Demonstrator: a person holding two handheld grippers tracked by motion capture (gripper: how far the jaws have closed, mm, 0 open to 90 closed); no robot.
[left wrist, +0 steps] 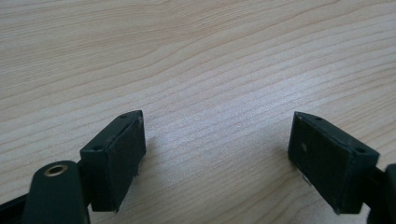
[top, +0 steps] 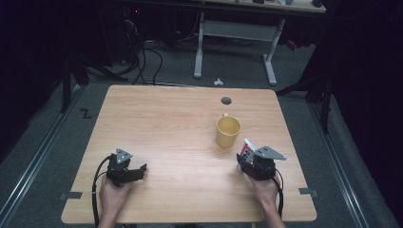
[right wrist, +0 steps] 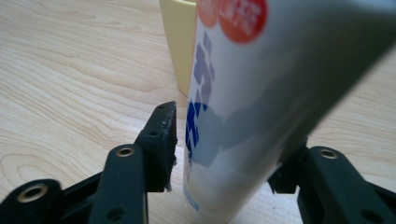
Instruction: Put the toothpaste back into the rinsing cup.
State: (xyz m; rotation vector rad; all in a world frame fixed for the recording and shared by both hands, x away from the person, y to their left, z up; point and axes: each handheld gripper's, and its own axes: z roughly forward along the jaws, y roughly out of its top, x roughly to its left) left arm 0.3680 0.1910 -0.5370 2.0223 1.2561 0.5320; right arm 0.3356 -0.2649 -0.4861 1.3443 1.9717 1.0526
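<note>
Right gripper [right wrist: 224, 140] clamped on a white tube [right wrist: 243, 107]; its far pad is hidden, and the yellow mug [top: 228, 131] at 11 o'clock is cut off. Left gripper [left wrist: 217, 149] stands apart over bare worktop [top: 171, 123].

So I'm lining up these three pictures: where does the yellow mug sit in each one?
High view: yellow mug stands right of centre on the table, just beyond the right gripper.
Left gripper view: not in it.
Right gripper view: top centre, behind the white tube.
Shared landmark: wood-grain tabletop.
</note>
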